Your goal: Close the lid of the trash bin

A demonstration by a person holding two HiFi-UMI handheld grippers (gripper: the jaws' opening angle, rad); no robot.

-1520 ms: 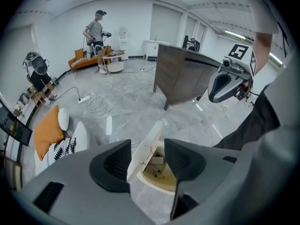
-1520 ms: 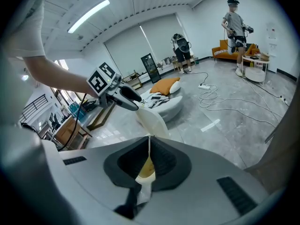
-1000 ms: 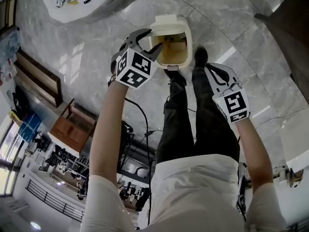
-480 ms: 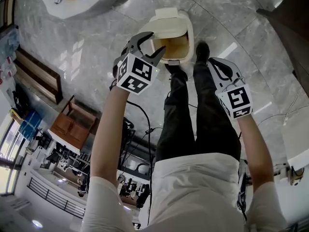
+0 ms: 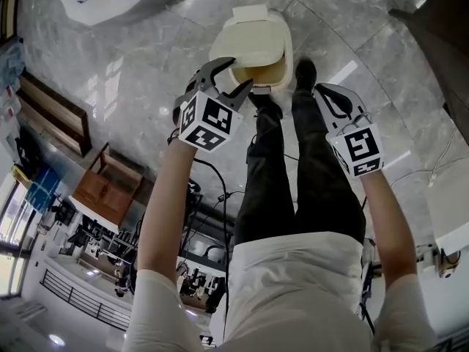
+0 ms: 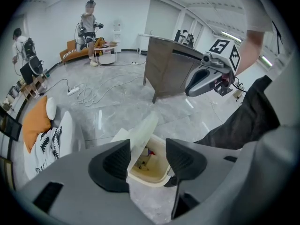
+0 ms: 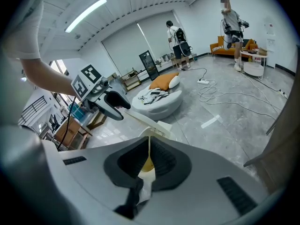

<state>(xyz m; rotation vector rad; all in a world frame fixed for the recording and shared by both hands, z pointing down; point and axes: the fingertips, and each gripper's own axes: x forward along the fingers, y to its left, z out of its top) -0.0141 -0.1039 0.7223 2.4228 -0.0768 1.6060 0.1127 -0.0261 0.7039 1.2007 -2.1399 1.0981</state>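
Grey marble floor (image 5: 132, 86) is seen underfoot, and the cream trash bin (image 5: 287, 53) is stood on it just ahead of the person's shoes (image 5: 304, 75). Its lid (image 5: 253, 39) is tilted partway over the opening. The left gripper (image 5: 240, 73) is held over the bin's near edge with jaws spread and nothing clamped, though contact with the lid cannot be told; the right gripper (image 5: 324, 95) is held off to the side, jaws pressed together on nothing.

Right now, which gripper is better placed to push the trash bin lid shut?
Left, probably. The left gripper, jaws apart, is beside the tilted lid; the right gripper, jaws together, is off to the side.
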